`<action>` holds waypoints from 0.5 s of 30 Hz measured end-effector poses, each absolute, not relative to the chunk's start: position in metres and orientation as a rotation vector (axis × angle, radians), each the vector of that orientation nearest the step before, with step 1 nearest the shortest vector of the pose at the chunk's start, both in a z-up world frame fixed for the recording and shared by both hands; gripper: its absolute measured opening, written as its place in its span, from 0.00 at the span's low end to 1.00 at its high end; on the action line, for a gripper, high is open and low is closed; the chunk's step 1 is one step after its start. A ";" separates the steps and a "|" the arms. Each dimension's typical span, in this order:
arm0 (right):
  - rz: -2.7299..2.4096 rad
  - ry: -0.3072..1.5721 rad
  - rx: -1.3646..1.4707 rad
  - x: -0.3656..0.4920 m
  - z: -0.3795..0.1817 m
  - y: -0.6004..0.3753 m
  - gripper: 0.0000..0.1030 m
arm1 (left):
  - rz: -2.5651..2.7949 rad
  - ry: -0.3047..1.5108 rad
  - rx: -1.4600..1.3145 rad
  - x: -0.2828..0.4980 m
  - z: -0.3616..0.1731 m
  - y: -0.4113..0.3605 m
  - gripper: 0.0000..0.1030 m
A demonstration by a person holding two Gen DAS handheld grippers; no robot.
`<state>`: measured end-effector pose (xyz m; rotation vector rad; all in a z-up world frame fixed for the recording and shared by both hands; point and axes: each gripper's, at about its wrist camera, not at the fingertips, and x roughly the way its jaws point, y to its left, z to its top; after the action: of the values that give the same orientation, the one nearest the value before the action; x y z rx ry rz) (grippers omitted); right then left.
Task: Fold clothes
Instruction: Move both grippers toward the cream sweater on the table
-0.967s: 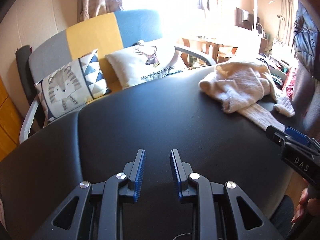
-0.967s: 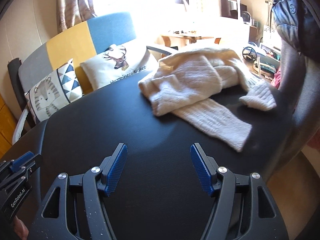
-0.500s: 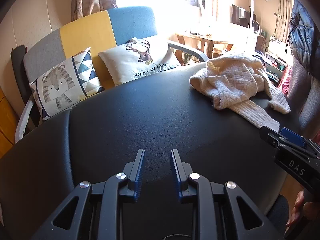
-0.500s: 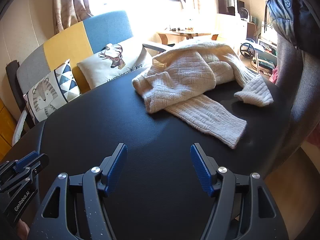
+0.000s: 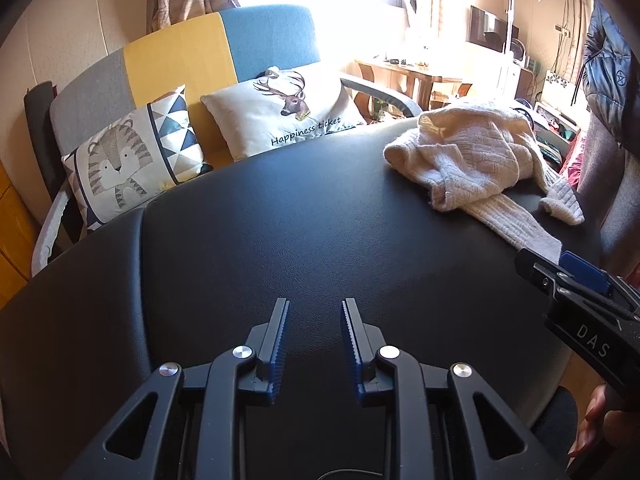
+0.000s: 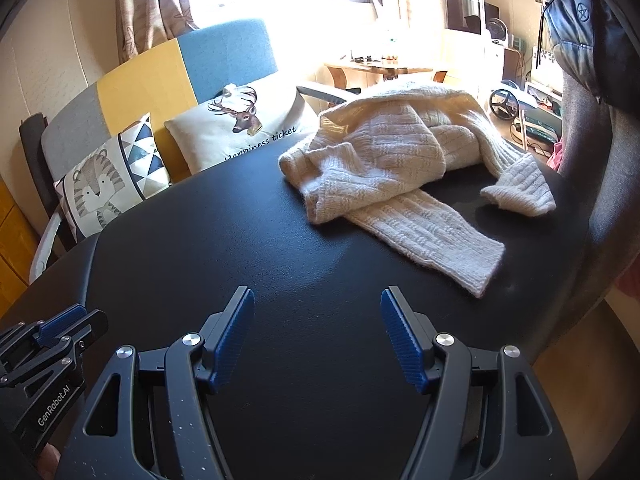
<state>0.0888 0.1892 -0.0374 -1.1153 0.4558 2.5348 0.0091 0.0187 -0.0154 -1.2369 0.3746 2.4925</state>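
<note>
A crumpled cream knit sweater lies at the far right of the black table, one sleeve stretched toward the near edge. My left gripper hovers over the bare tabletop well left of the sweater, its jaws a small gap apart with nothing between them. My right gripper stands wide open over the table, short of the sleeve's cuff, holding nothing. Each gripper also shows at the edge of the other's view: the right gripper and the left gripper.
Behind the table stands a grey, yellow and blue sofa with a tiger cushion and a deer cushion. A dark padded jacket hangs at the right. A wooden desk sits by the window.
Both views have shifted a little: the sweater sits slightly lower and closer in each view. Neither gripper's jaws have changed.
</note>
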 end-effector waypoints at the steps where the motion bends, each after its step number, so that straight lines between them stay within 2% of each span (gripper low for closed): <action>1: 2.532 0.439 -1.117 0.088 -0.037 0.189 0.67 | 2.497 0.378 -1.237 0.009 -0.016 0.018 0.25; 15: 2.544 0.448 -1.094 0.088 -0.039 0.184 0.67 | 2.489 0.353 -1.243 0.010 -0.018 0.020 0.25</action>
<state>0.0883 0.1845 -0.0387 -1.0936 0.4483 2.5438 0.0095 0.0198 -0.0183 -1.2433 0.3532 2.4893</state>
